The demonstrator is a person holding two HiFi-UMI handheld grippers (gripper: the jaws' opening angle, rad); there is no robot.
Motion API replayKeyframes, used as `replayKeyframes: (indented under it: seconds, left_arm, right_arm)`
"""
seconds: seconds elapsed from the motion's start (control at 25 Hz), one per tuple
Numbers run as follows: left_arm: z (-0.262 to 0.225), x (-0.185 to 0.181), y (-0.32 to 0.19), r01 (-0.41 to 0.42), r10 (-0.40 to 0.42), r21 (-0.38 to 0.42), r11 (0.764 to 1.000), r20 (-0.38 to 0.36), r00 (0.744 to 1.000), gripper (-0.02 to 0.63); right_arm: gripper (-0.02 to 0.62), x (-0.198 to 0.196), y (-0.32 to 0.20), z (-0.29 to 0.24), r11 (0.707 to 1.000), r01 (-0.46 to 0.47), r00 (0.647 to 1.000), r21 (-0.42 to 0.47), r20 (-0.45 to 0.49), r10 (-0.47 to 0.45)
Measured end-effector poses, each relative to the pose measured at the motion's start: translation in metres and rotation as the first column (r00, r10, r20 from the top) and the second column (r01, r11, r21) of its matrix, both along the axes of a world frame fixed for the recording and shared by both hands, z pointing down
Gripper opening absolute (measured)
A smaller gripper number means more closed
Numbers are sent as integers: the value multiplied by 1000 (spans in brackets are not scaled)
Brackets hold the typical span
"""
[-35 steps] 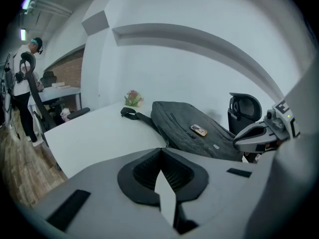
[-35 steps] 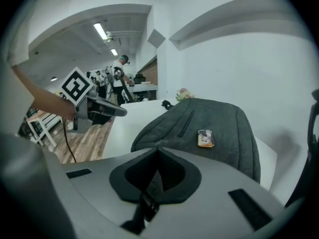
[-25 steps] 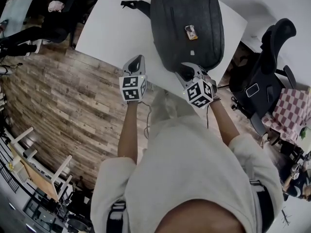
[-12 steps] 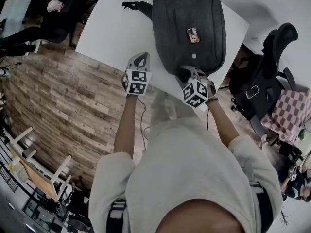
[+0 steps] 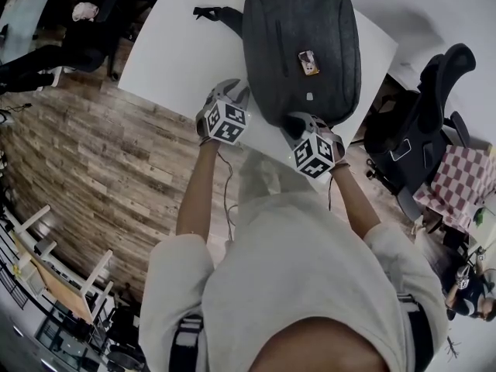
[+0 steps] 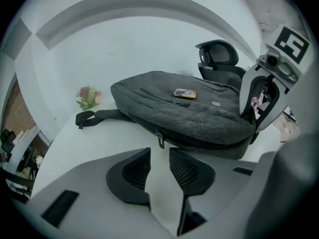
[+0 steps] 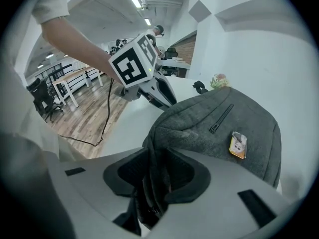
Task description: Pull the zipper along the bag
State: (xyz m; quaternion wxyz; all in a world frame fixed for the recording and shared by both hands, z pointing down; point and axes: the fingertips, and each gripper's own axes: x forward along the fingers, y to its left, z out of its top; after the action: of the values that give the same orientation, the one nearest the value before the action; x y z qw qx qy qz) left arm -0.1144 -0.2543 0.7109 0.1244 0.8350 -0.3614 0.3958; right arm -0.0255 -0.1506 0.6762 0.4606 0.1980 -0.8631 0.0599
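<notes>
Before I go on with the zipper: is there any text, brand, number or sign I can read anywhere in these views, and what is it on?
No legible text in any view.
Picture badge on the backpack: a printed image; any writing is too small to read.
Small grey label on the backpack front: too small to read.
Marker cubes: black-and-white square patterns only, no words or numbers.

The bag [image 5: 302, 53] is dark heathered grey with a small yellow-orange tag [image 5: 309, 63]; the tabletop [image 5: 186, 60] is plain white. The floor [image 5: 101, 169] shows brown wood planks. The cubes [image 5: 227, 122] bear black-and-white square markers, the chair [image 5: 422, 118] is black, and the cloth [image 5: 463, 183] is red-and-white checked.
</notes>
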Motion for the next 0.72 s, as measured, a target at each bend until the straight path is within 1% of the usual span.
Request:
replayKeyframes:
  seconds: [0.04, 0.08, 0.24, 0.32, 0.48, 0.56, 0.64, 0.72]
  left_arm:
    - [2, 2, -2, -8, 8, -2, 1000, 1, 1000, 133]
    - [3, 4, -4, -17, 17, -4, 1000, 3, 1000, 133]
    - [9, 9, -9, -57, 57, -4, 998, 28, 998, 175]
    - [10, 11, -13, -70, 70, 2, 998, 46, 996, 184]
    - [10, 11, -26, -83, 82, 22, 996, 70, 994, 182]
    - [9, 12, -28, -108, 105, 33, 994, 87, 991, 158]
    - [9, 15, -27, -137, 131, 48, 989, 107, 986, 99]
    - [8, 17, -26, -149, 141, 66, 987, 122, 983, 43]
  right_arm:
    - [123, 0, 0, 0, 1000, 0, 1000, -2, 1, 0]
    - [123, 0, 0, 0, 1000, 1, 1000, -4, 2, -1]
    - [123, 0, 0, 1, 1000, 10, 1000, -12, 10, -10]
    - [121, 0, 1, 1, 1000, 13, 1000, -17, 13, -13]
    - [121, 0, 0, 1, 1000, 13, 1000, -24, 15, -13]
    - [120, 0, 0, 1, 1000, 13, 1000, -26, 15, -12]
    - [121, 0, 0, 2, 1000, 12, 1000, -28, 16, -12]
    - [120, 0, 0, 2, 999, 13, 1000, -30, 16, -12]
